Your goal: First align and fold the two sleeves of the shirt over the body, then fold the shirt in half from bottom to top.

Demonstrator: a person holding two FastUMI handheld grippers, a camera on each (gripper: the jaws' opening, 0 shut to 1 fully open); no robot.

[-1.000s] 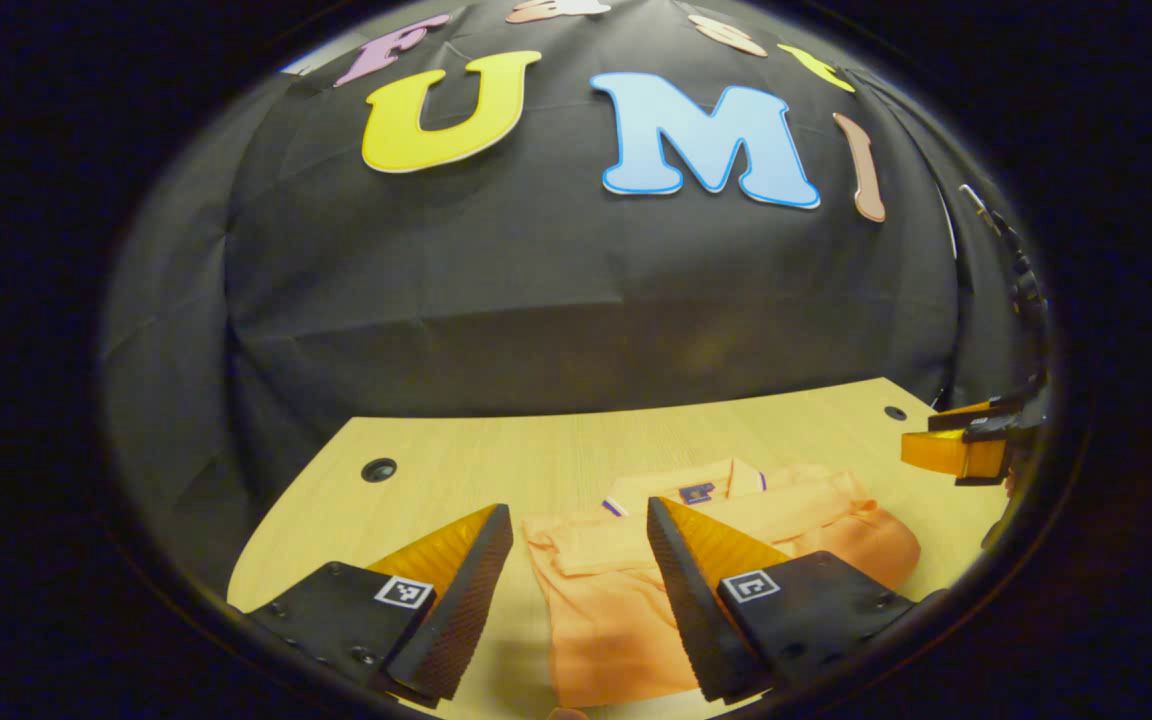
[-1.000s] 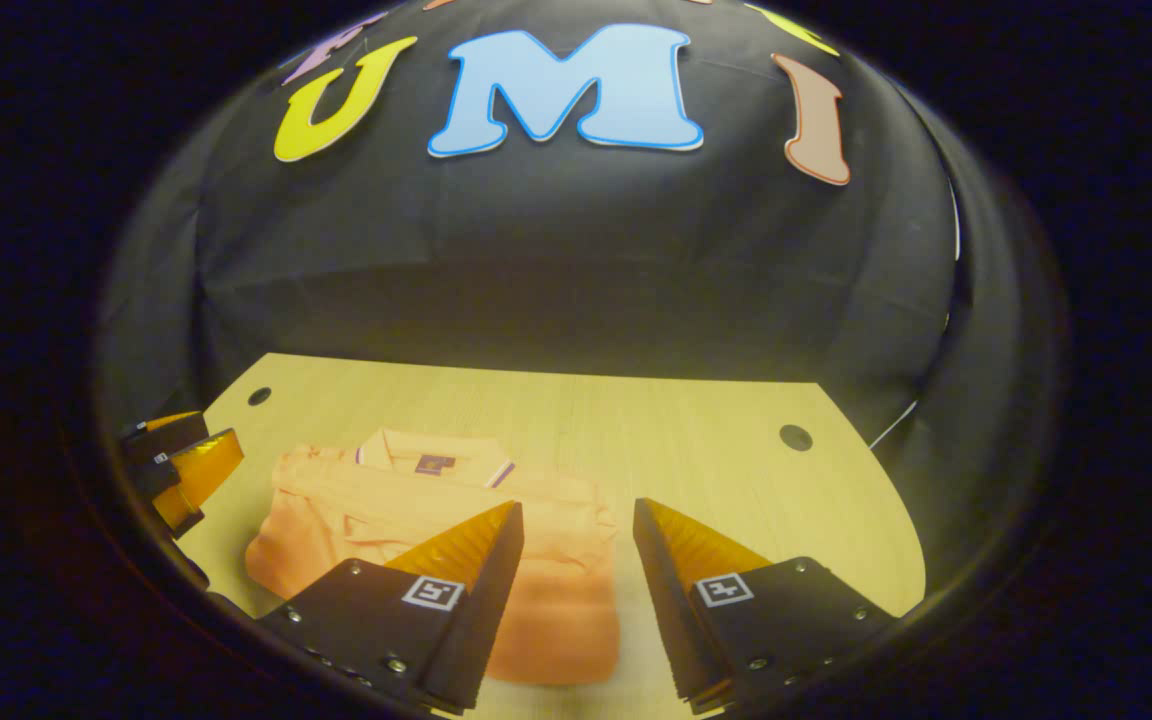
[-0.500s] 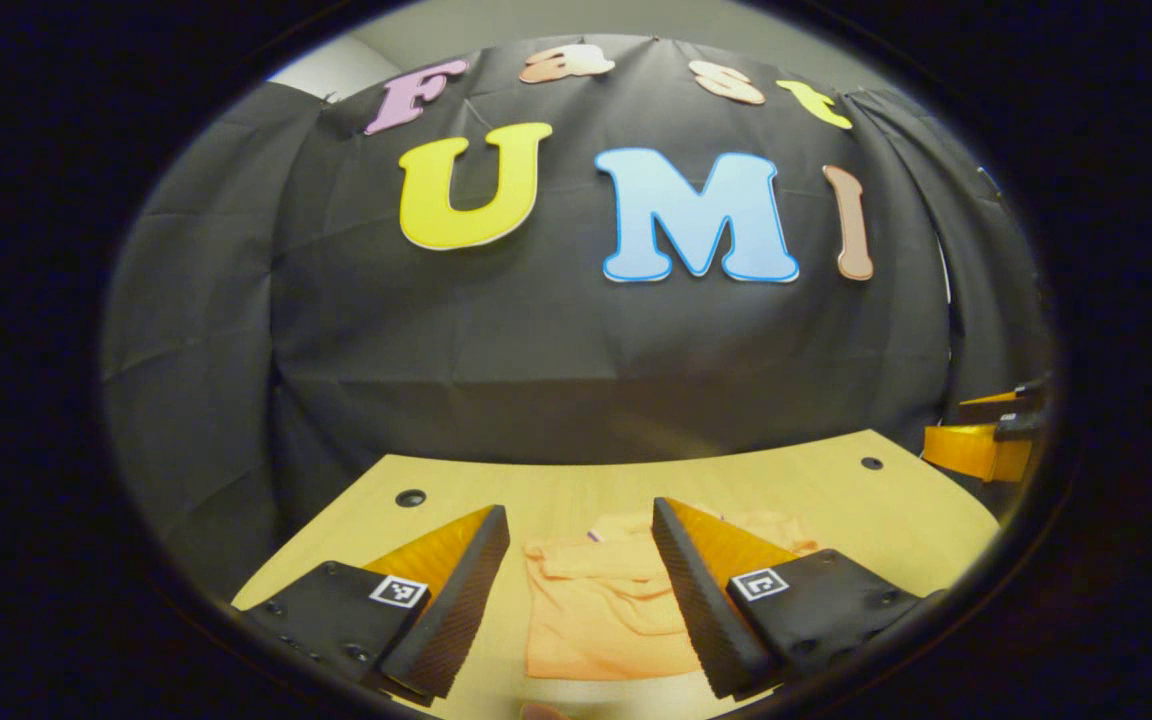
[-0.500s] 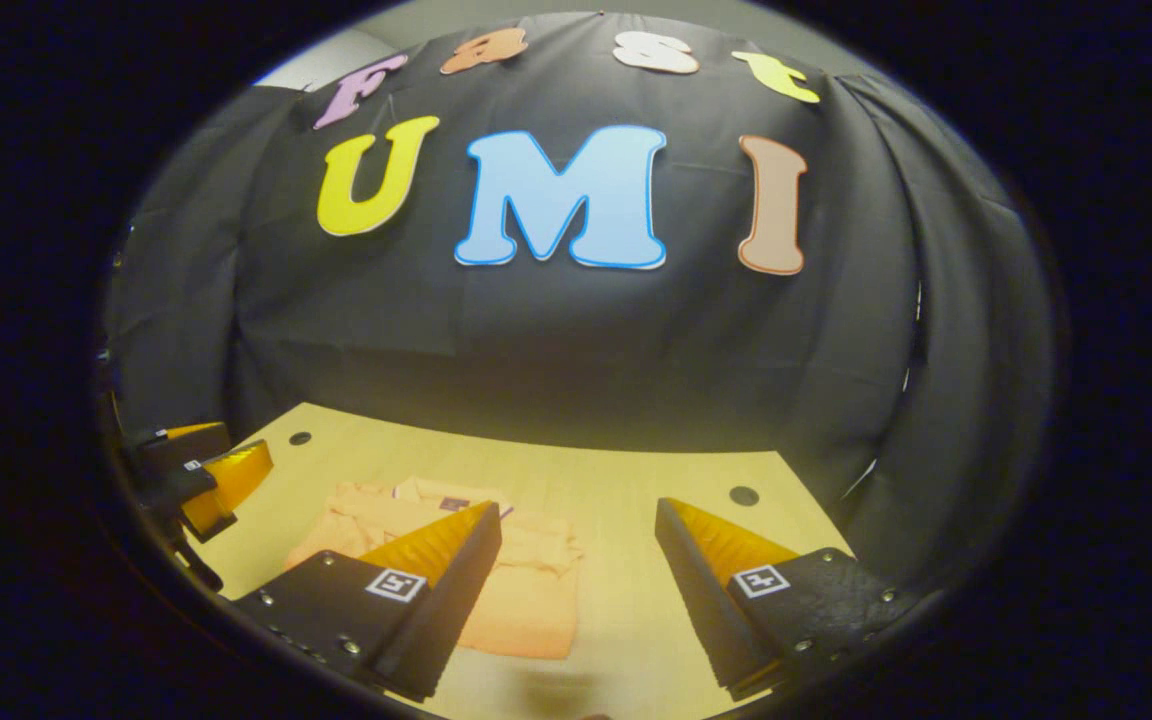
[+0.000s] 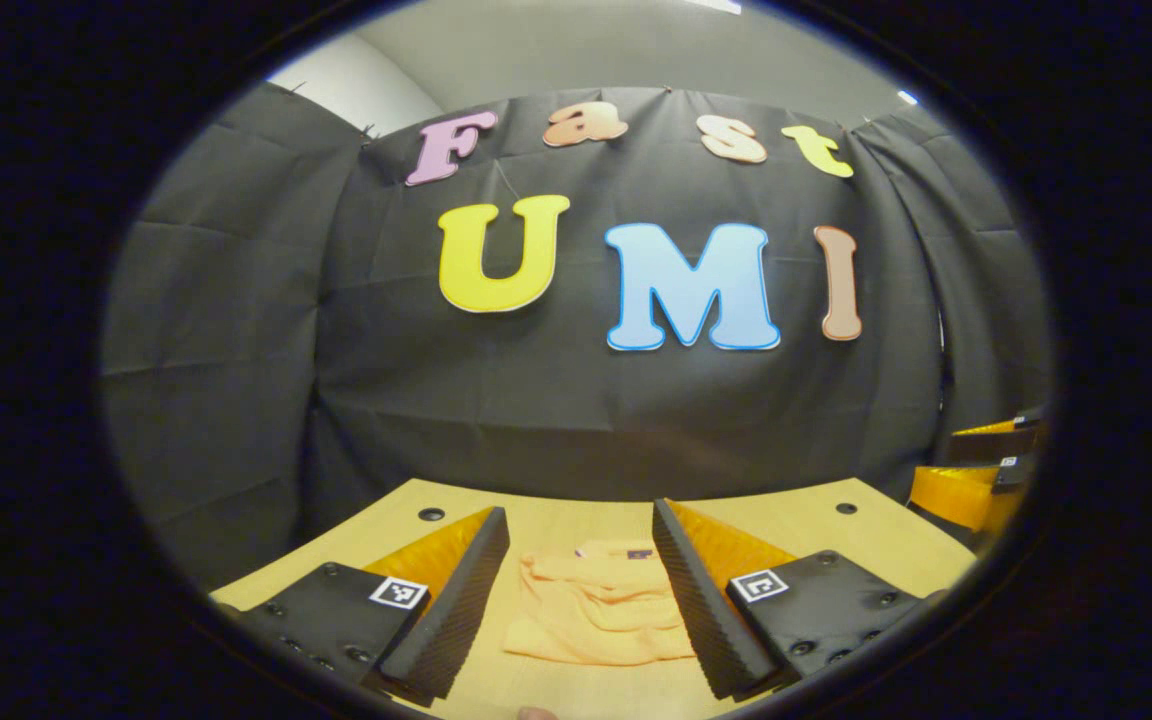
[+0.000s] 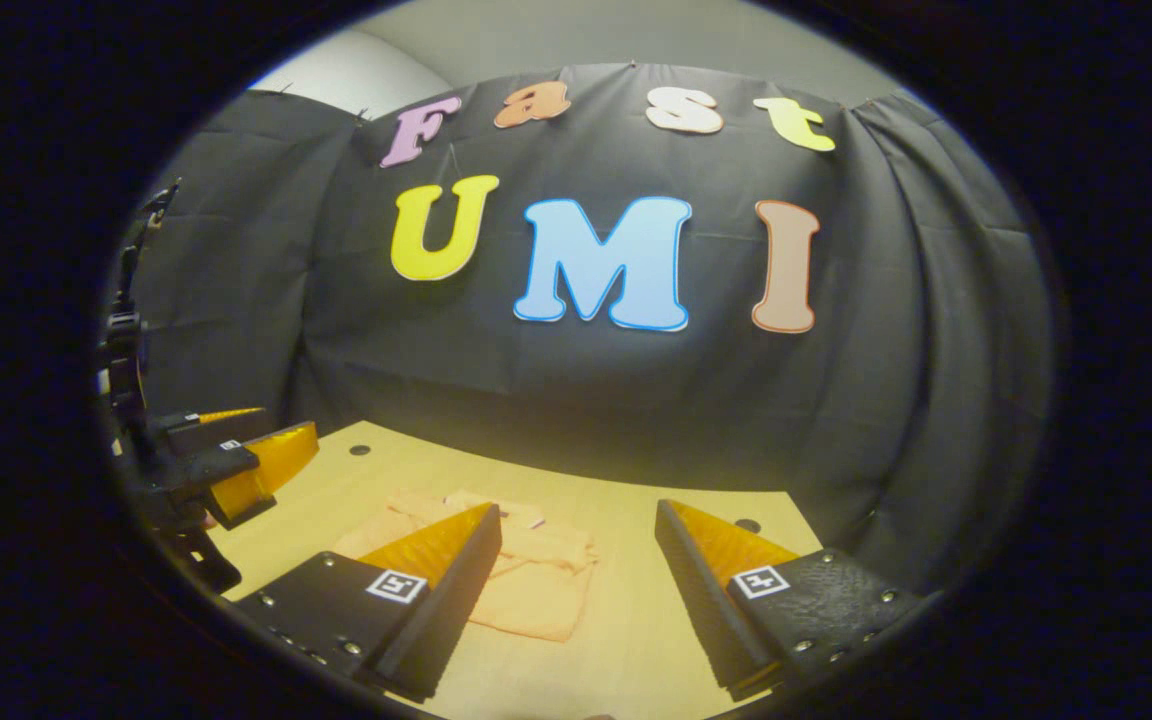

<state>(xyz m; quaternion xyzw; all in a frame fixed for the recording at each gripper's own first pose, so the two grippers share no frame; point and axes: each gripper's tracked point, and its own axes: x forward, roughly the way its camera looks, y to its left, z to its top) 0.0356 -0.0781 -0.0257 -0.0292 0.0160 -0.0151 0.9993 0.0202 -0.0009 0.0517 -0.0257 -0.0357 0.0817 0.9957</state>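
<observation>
An orange shirt (image 5: 596, 610) lies folded into a compact bundle on the light wooden table (image 5: 816, 525), its collar at the far side. My left gripper (image 5: 579, 520) hovers open above and in front of the shirt, nothing between its fingers. In the right gripper view the same shirt (image 6: 536, 585) lies left of centre, partly behind one finger. My right gripper (image 6: 576, 515) is open and holds nothing, off to the shirt's right. The left gripper (image 6: 256, 450) appears at the left edge of the right gripper view, and the right gripper (image 5: 976, 480) at the right edge of the left gripper view.
The table (image 6: 636, 640) has small round holes near its far corners, one hole (image 5: 431, 514) at the back left and another hole (image 6: 748, 525) at the back right. Black cloth walls enclose the table on three sides.
Both grippers have pulled back and up from the shirt, so it looks smaller and farther away. The shirt lies still, folded on the table. Both grippers stay open.
</observation>
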